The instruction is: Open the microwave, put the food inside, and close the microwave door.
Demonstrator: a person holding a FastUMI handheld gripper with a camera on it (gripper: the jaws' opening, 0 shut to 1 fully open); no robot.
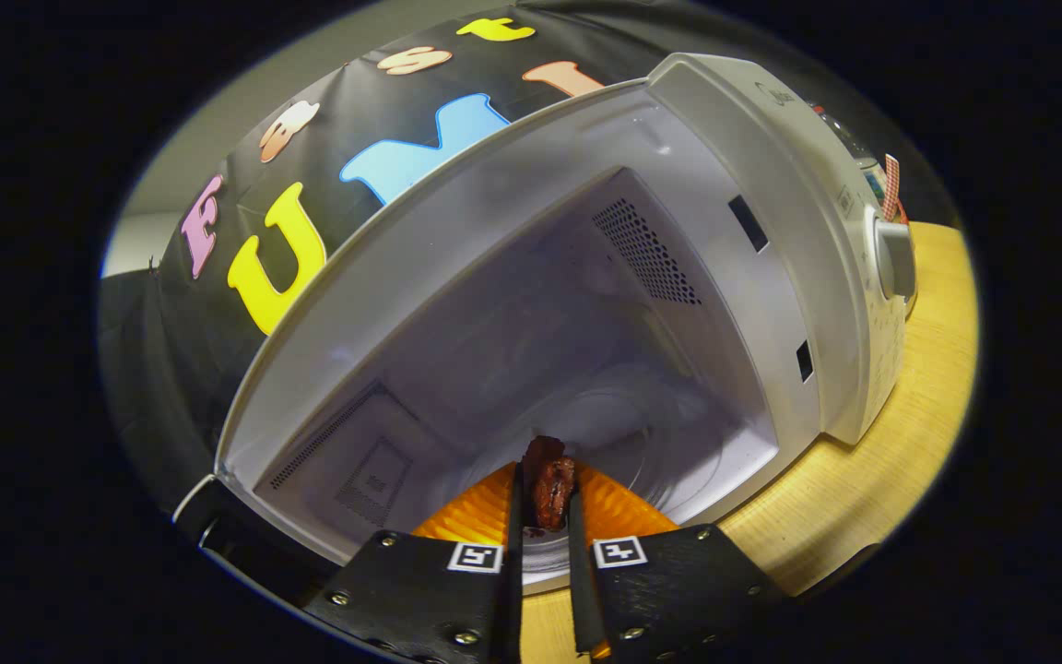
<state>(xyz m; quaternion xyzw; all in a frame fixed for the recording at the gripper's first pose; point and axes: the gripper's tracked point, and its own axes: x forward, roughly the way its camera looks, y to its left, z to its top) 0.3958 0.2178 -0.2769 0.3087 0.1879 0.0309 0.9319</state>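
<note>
Microwave (586, 304) stands open on table (918, 406), cavity bare. Gripper (545, 503) nearly closed, both fingers pinching dark food piece (549, 484) at cavity mouth, above glass turntable (642, 443). Advice: carry deeper, keep level, release over turntable centre, clear of walls.
</note>
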